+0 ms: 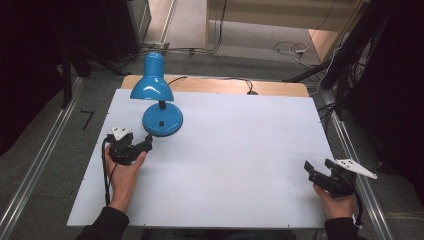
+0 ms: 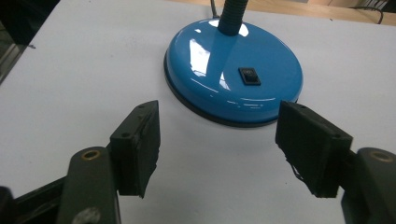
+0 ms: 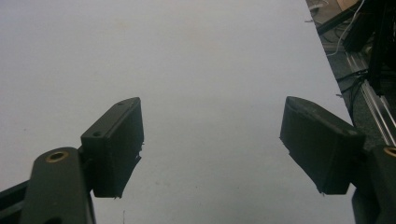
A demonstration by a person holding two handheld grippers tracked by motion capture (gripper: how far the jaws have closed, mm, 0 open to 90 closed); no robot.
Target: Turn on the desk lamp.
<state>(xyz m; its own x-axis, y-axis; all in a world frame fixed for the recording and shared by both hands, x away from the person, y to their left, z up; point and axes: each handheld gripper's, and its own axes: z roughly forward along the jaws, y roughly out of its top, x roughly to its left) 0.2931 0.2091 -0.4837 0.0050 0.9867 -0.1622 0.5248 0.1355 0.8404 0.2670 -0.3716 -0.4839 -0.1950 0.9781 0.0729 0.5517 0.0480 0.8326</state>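
I have the left gripper [image 2: 218, 140] just short of the blue lamp [image 1: 159, 100] base, fingers apart with nothing between them; the right gripper [image 1: 316, 169] sits far right of the lamp, fingers spread wide over the bare counter [image 1: 240, 150].

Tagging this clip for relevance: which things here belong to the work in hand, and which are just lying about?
In the job:
- blue desk lamp, its base with the black switch
- left tool, open, aimed at the base

Lying about:
- right tool, open over bare white table
- cables on the floor
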